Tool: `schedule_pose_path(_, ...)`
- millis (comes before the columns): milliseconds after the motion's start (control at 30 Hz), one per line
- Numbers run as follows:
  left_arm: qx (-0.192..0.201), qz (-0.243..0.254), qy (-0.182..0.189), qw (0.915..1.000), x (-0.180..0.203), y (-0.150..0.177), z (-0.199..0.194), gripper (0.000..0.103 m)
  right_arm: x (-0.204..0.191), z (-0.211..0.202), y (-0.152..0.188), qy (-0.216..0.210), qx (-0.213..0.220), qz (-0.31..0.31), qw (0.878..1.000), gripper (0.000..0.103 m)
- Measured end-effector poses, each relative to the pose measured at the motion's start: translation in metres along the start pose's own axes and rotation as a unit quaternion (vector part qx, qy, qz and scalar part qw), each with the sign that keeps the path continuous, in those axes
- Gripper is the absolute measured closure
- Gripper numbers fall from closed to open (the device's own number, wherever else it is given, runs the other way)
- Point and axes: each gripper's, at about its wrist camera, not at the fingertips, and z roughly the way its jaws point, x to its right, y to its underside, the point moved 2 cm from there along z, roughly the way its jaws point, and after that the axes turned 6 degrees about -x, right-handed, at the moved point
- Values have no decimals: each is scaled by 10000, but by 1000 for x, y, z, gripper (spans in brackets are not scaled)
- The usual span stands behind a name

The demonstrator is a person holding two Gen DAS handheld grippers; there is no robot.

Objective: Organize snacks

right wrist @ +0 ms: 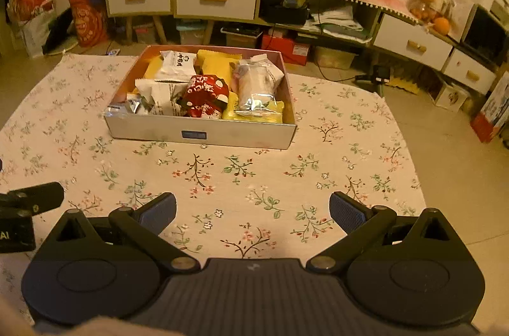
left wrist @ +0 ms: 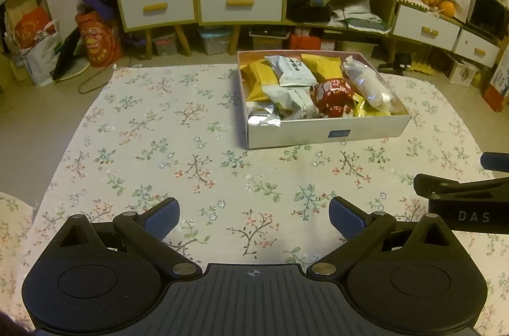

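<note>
Hovering over a counter (left wrist: 133, 126) draped in a floral cloth, 2 handheld grippers are pointing down and forward toward a shallow white box (left wrist: 327, 134) of snacks. The left gripper (left wrist: 254, 220) is showing its 2 blue-padded fingers (left wrist: 345, 216) spread wide with only cloth between them. The right gripper (right wrist: 253, 213) is likewise holding its fingers (right wrist: 346, 213) wide apart and gripping nothing. Part of the right gripper is poking in at the right edge of the left view.

The box is sitting on the far half of the counter, well apart from both grippers, to the right in the left view and slightly left of centre in the right view. Inside it, snack packets are lying piled together: yellow packets (left wrist: 265, 78) at the far side, a white packet (left wrist: 292, 70) resting on them, a red patterned packet (left wrist: 334, 97) near the middle, a clear wrapped packet (left wrist: 367, 81) along the right side, and a silver packet (left wrist: 264, 115) at the near left corner.
</note>
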Motion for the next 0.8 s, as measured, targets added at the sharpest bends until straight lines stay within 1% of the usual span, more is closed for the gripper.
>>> schedule_pose_path(167,-3,46,-43,10000,1,0,0,2,1,-1,1,-81,-47,39,9999,0)
schedule_pose_path(467,28,87,-134,9999,3,2,-2,2,0,-6,1,-102,8,18,9999,0)
schedule_pose_path(800,3,93,-109,9999,5,1,-3,2,1,-6,0,-102,21,61,9999,0)
